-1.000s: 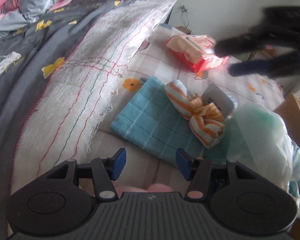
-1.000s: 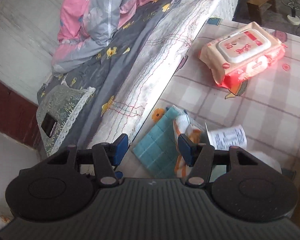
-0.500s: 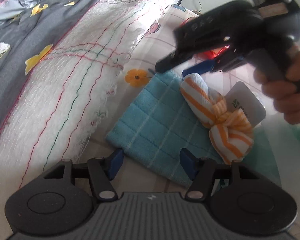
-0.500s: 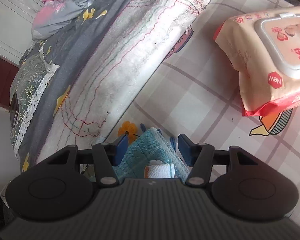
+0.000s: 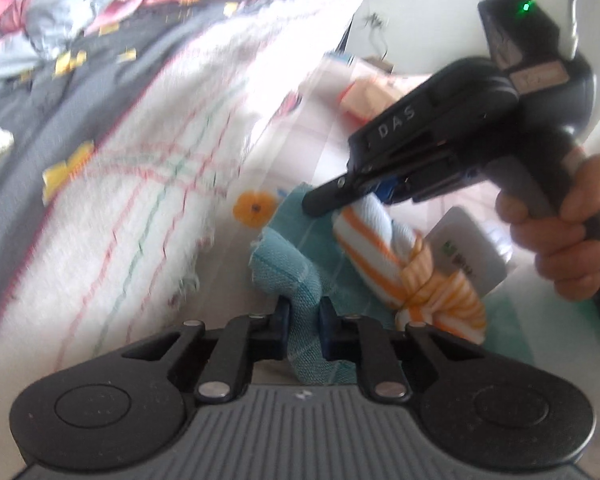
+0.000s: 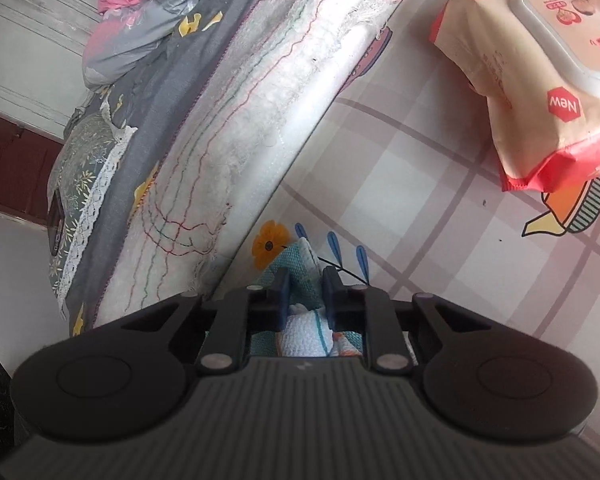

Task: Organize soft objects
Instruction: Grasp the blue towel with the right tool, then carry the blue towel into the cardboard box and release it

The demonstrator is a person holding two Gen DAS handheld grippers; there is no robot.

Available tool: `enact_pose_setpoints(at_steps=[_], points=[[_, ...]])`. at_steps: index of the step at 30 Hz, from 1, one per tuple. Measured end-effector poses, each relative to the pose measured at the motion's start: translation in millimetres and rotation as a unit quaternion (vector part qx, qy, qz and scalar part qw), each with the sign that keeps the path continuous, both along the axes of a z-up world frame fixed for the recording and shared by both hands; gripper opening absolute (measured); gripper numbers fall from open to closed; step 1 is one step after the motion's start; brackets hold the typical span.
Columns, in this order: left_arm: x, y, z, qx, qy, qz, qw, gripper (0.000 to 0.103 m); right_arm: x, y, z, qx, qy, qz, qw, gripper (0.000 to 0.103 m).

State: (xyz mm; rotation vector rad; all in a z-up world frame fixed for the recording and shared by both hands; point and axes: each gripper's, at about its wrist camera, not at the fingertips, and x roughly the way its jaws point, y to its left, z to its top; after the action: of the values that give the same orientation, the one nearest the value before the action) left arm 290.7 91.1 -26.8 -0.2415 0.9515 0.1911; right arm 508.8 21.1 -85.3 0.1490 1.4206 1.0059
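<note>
Left claw (image 5: 304,316) closing, pads pinching near corner of teal towel (image 5: 296,268), bunched up. Right claw (image 6: 305,294) closing on the towel's far corner. Striped orange-white cloth bundle (image 5: 400,264) lies on the towel; wipes pack (image 6: 540,72) well beyond towel on checked tabletop (image 6: 440,220).

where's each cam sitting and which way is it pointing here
Left wrist: sits on the left gripper, looking down along its closing fingers at the teal cloth pinched between them; the right gripper and a hand show.
Right wrist: sits on the right gripper, looking down at the checked table cover, its fingers closing on the cloth's far corner.
Shared: the cloth, wet wipes pack and bed edge.
</note>
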Motion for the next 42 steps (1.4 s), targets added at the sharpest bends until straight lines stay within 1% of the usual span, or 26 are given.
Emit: enact_pose_setpoints(at_steps=[2, 4, 6, 8, 11, 16, 20, 24, 28, 33, 35, 37, 40, 42], points=[[-2.4, -1.3, 12.8, 0.010, -0.018, 0.001, 0.9998, 0.015, -1.4, -5.8, 8.3, 0.018, 0.002, -0.006, 1.000, 0.012], [-5.9, -2.7, 25.7, 0.019, -0.036, 0.000, 0.9992, 0.014, -4.1, -13.4, 22.8, 0.040, -0.001, -0.012, 0.999, 0.004], [-6.2, -5.1, 39.3, 0.030, -0.056, -0.004, 0.9980, 0.014, -7.0, -21.6, 37.8, 0.064, -0.003, -0.019, 0.998, 0.004], [-9.2, -8.8, 52.0, 0.041, -0.073, -0.007, 0.9964, 0.014, -10.8, -29.8, 52.8, 0.081, -0.015, -0.024, 0.996, 0.004], [-18.8, -16.3, 73.2, 0.063, -0.105, -0.014, 0.9923, 0.014, -16.5, -41.5, 74.1, 0.113, -0.016, -0.034, 0.993, 0.003], [-36.4, -27.2, 110.2, 0.084, -0.150, -0.027, 0.9848, 0.014, -37.2, -56.2, 114.2, 0.161, -0.028, -0.043, 0.986, 0.003], [-49.2, -35.1, 138.5, 0.091, -0.181, -0.036, 0.9786, 0.014, -60.7, -69.9, 147.7, 0.186, -0.046, -0.044, 0.981, 0.003], [-60.9, -53.7, 162.2, 0.080, -0.207, -0.061, 0.9732, 0.014, -88.4, -98.1, 181.8, 0.199, -0.076, -0.054, 0.976, 0.003], [-70.7, -91.6, 178.9, 0.066, -0.233, -0.106, 0.9644, 0.014, -109.8, -150.6, 211.3, 0.203, -0.101, -0.090, 0.970, 0.003], [-71.6, -157.9, 186.9, 0.025, -0.251, -0.184, 0.9499, 0.014, -141.1, -242.7, 235.8, 0.183, -0.138, -0.157, 0.960, 0.003], [-68.5, -188.1, 186.4, 0.008, -0.252, -0.218, 0.9429, 0.014, -153.1, -286.7, 239.3, 0.172, -0.147, -0.192, 0.955, 0.003], [-63.6, -221.7, 183.2, -0.011, -0.251, -0.254, 0.9342, 0.014, -164.7, -330.9, 240.4, 0.159, -0.153, -0.230, 0.948, 0.003], [-51.0, -269.2, 173.7, -0.043, -0.238, -0.303, 0.9218, 0.014, -181.1, -396.2, 236.8, 0.139, -0.158, -0.290, 0.934, 0.003], [-42.3, -300.9, 163.0, -0.061, -0.224, -0.331, 0.9147, 0.014, -190.7, -436.2, 228.2, 0.125, -0.154, -0.329, 0.923, 0.003]])
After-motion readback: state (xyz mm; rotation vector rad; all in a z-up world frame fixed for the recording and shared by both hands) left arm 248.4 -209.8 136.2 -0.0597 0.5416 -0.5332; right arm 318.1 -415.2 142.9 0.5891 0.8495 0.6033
